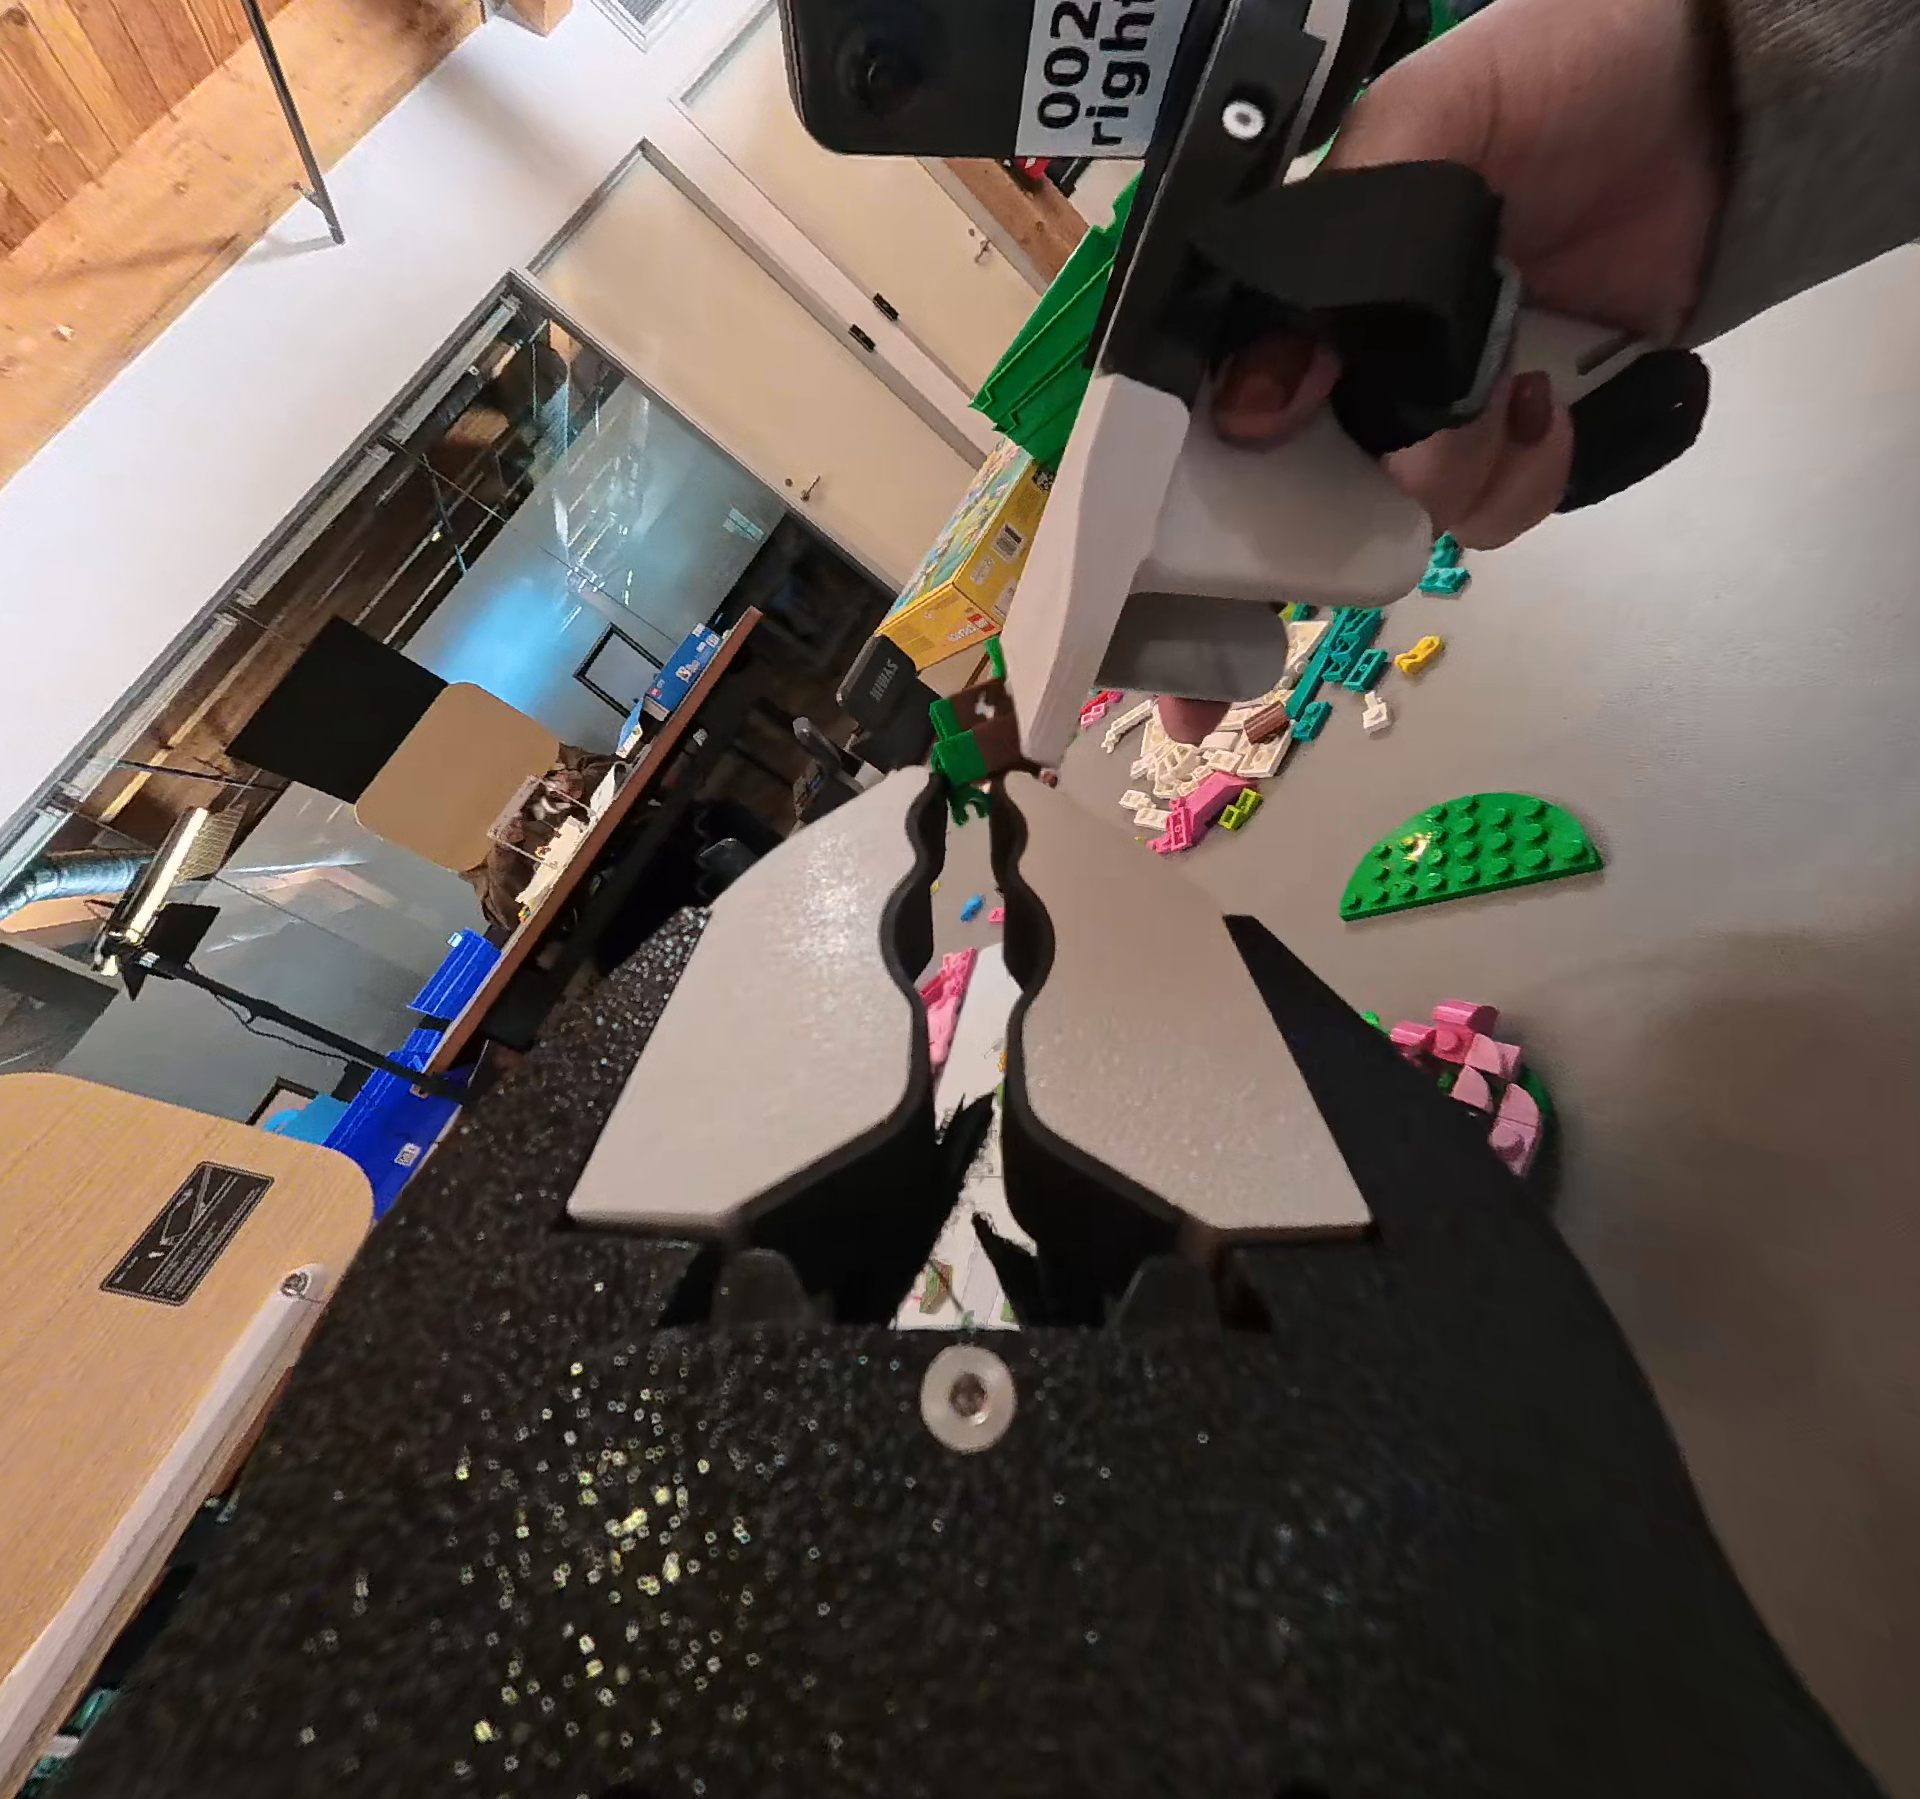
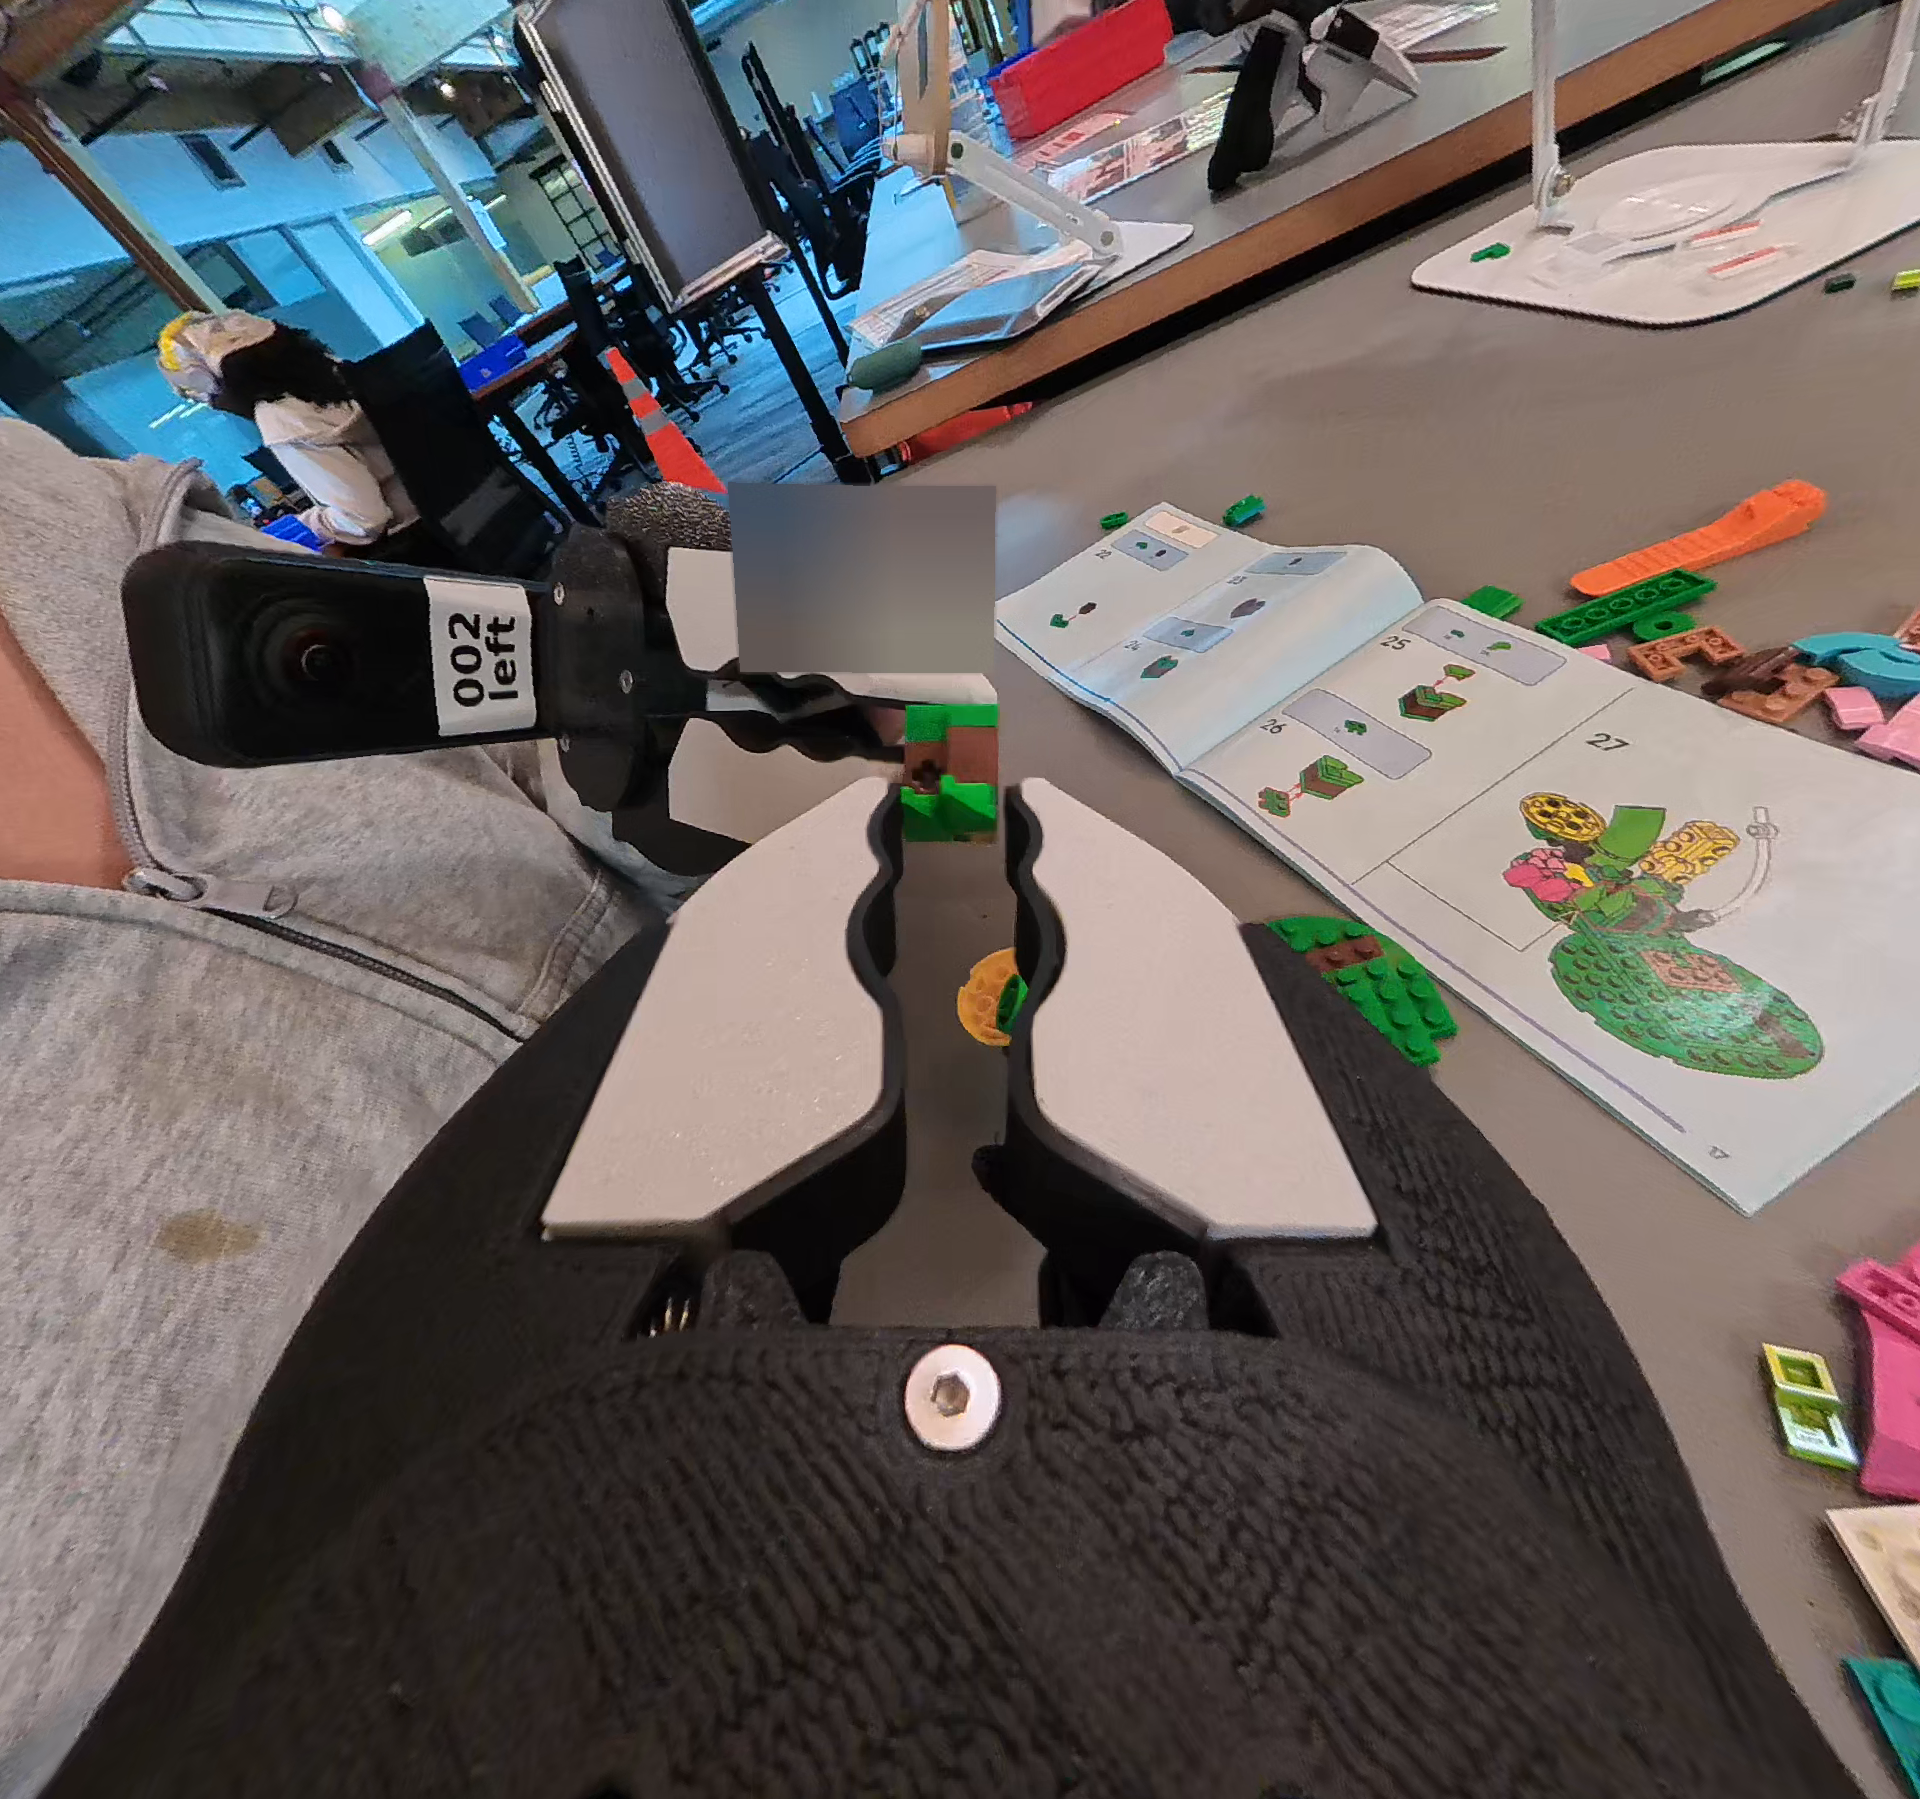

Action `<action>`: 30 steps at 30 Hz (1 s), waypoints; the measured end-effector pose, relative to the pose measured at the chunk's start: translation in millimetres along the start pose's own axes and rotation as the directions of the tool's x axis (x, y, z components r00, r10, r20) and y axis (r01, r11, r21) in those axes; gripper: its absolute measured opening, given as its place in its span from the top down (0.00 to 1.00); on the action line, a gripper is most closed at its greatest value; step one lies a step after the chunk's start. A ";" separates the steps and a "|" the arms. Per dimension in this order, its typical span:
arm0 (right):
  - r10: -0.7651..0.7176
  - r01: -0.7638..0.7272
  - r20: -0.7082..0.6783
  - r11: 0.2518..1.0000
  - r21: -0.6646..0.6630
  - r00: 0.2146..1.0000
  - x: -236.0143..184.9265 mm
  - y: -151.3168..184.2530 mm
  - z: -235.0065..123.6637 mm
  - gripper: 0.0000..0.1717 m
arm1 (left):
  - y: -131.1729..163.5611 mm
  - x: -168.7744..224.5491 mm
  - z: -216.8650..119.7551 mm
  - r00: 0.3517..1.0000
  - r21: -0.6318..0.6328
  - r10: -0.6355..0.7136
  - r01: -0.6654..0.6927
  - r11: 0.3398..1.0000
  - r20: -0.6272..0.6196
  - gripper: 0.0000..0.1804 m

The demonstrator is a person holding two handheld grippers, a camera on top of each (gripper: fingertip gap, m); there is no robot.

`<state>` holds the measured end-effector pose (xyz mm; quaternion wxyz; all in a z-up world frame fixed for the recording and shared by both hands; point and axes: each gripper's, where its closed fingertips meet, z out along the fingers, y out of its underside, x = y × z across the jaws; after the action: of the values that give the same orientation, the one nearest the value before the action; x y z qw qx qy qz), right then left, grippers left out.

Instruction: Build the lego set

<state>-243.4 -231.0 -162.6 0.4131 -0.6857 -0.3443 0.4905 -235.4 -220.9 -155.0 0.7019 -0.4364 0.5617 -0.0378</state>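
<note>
The right gripper [image 2: 951, 804] clamps a small brown-and-green brick block [image 2: 951, 762] at its fingertips, raised above the grey table [image 2: 1351, 419]; the left gripper [image 1: 968, 793] meets it from the side, nipping a small green leaf piece [image 1: 961, 799] that touches the block's underside. Judging by the open instruction booklet [image 2: 1455, 762], the block looks assembled and the leaf is being joined; the green half-round plate [image 1: 1470, 856] and the loose white, pink and teal bricks [image 1: 1226, 752] lie unused on the table.
</note>
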 end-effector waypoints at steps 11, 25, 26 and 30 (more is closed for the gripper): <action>-0.034 0.033 -0.016 0.998 -0.057 0.999 7.9 -1.5 -10.0 0.87 | 7.5 3.3 0.5 0.999 -0.009 0.025 -0.025 1.000 -0.037 0.96; -0.088 0.077 -0.058 0.983 -0.165 0.994 11.6 2.5 -8.2 0.93 | 9.9 11.3 3.0 0.989 -0.021 0.142 -0.143 0.990 -0.034 0.96; -0.091 0.080 -0.057 0.981 -0.177 0.994 10.9 3.7 -7.8 0.93 | 9.2 11.8 3.2 0.989 -0.017 0.141 -0.141 0.990 -0.035 0.96; -0.091 0.078 -0.056 0.976 -0.202 0.994 10.2 5.8 -6.8 0.96 | 9.6 11.5 4.3 0.991 -0.014 0.125 -0.126 0.992 -0.043 0.96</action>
<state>-233.7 -226.0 -170.5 0.3736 -0.7241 -0.4070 0.4128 -231.9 -218.8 -170.0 0.6873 -0.4050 0.6030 0.0019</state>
